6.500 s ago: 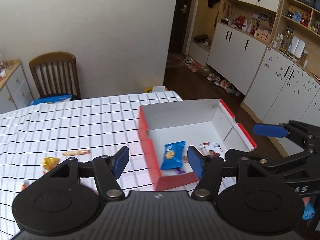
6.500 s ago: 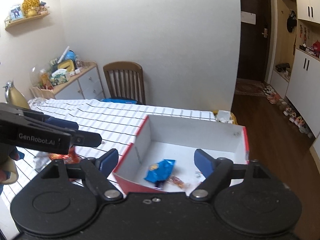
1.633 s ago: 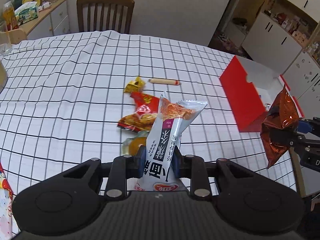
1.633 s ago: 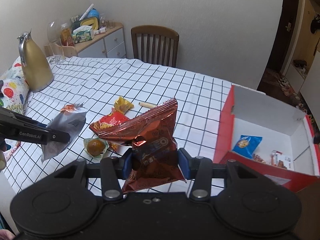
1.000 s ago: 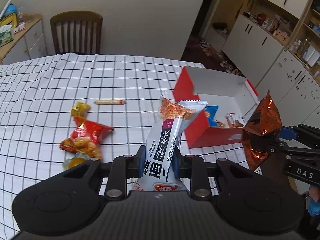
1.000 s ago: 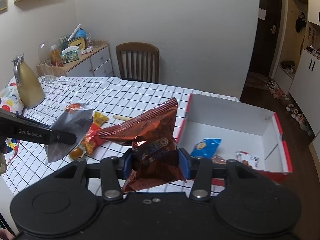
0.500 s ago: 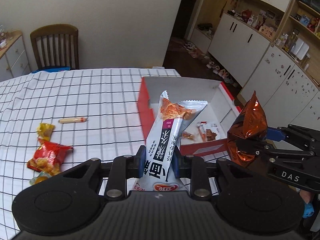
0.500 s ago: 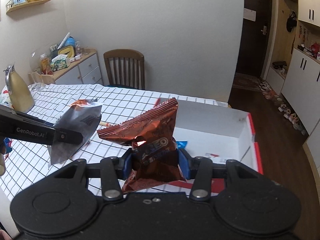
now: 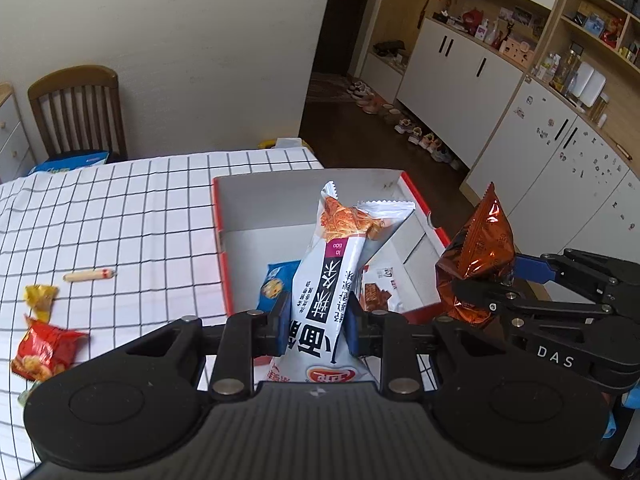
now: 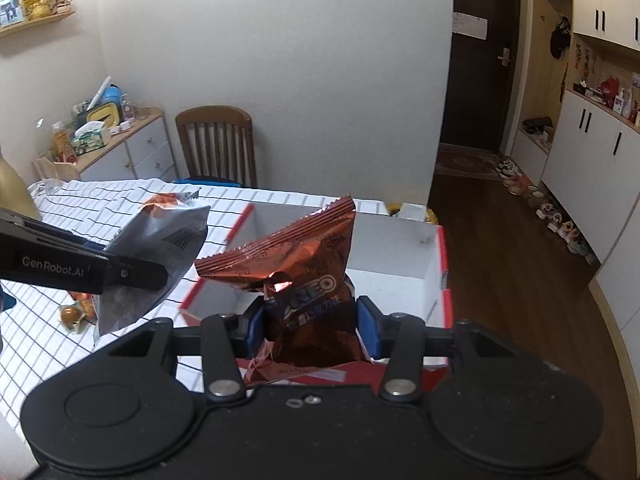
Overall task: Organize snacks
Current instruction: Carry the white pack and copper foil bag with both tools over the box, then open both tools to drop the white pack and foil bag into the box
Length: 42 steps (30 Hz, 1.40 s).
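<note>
Snacks: left gripper [image 9: 316,322] clamps white noodle packet [image 9: 334,280], right gripper [image 10: 310,326] clamps brown Oreo bag [image 10: 296,268] above red box [image 9: 224,264].

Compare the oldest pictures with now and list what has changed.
Both tongs, empty and open then, now each grip a packet: the left tongs hold the white noodle snack bag, the right tongs the brown Oreo bag, both carried over to the red box. Unchanged: the blue packet in the box and the sausage stick on the tablecloth.
</note>
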### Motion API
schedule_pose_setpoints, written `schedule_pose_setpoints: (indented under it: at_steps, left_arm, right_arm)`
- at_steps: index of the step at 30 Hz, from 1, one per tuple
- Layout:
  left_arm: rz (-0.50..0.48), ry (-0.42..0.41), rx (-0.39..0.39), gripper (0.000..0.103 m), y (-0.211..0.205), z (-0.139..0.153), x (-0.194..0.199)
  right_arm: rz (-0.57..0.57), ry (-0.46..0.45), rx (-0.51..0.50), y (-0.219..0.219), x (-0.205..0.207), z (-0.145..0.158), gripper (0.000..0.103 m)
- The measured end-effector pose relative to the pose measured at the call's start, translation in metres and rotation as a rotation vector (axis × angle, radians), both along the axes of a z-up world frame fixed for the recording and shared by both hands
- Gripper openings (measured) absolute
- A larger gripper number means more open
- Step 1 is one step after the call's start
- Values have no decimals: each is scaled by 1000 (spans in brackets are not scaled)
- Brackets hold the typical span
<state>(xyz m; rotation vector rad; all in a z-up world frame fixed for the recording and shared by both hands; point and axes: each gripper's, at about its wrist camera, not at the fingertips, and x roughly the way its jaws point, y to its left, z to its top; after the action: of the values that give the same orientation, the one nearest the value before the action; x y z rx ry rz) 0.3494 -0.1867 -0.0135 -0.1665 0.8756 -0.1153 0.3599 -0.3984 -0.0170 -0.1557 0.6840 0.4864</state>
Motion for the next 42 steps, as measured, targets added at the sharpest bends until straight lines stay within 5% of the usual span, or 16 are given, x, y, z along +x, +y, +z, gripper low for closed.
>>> schedule_pose_setpoints:
  at_steps: [23,42]
  left_arm:
    - [56,73,97,26,-22,-32,84]
    - [56,150,155,26,-32,-64,107]
  right_arm:
    - [-64,80,-67,-4,81,-33,46]
    - [-72,173,-176,12,111,-73,46]
